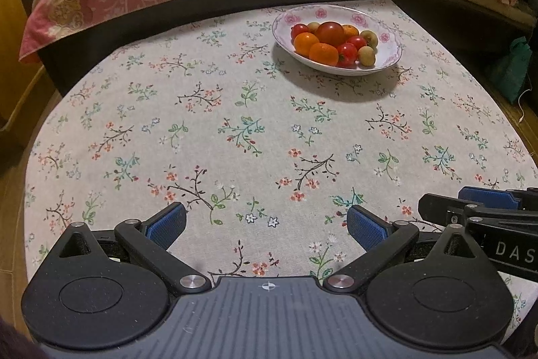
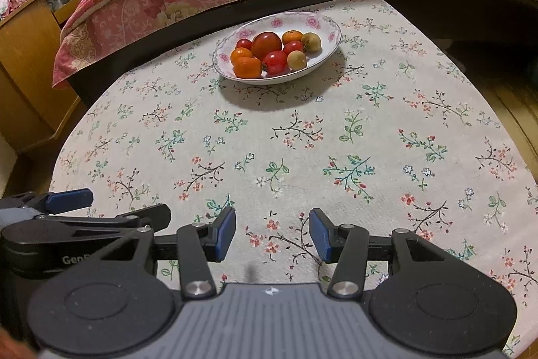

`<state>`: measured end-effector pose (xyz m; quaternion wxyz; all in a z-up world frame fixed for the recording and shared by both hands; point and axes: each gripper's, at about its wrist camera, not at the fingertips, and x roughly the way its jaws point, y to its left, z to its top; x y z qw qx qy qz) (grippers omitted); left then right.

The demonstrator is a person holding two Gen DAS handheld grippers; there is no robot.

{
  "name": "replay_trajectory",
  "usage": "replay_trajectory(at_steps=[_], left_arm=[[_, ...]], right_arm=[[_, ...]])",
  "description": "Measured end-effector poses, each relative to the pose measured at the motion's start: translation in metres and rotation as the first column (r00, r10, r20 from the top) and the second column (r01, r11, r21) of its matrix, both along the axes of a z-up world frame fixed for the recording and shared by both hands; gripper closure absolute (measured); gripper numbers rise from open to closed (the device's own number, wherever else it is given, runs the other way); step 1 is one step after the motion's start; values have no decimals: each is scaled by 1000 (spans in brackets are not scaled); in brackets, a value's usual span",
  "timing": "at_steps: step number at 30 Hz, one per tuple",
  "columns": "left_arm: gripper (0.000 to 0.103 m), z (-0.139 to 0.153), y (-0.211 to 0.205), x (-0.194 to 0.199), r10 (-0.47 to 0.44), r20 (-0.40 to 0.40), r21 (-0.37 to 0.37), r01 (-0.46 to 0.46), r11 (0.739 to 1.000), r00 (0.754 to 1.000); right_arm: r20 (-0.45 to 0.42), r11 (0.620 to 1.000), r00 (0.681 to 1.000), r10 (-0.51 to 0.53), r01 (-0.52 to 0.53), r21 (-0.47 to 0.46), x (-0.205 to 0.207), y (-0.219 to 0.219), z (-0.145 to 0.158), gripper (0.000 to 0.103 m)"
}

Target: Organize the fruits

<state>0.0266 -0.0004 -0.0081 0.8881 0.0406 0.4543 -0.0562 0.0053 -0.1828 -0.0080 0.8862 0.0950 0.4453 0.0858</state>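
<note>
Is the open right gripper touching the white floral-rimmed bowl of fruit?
Apart. The right wrist view shows the right gripper open over bare floral tablecloth, with the bowl well beyond its fingertips.

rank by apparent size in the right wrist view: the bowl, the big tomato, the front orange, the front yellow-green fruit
1. bowl
2. big tomato
3. front orange
4. front yellow-green fruit

All sit together, so camera distance hardly skews this.

Round table under a pale floral-print cloth (image 1: 208, 130). Directly on it: one white oval porcelain dish with pink flower rim (image 1: 386, 49) (far side, fruit piled inside).
</note>
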Motion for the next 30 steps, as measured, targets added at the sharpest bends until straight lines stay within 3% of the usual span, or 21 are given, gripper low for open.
replay_trajectory(at_steps=[30], left_arm=[[1, -1, 0, 0, 5, 11, 14, -6, 1000, 1000]], right_arm=[[-5, 1000, 1000, -2, 2, 1, 0, 0, -3, 56]])
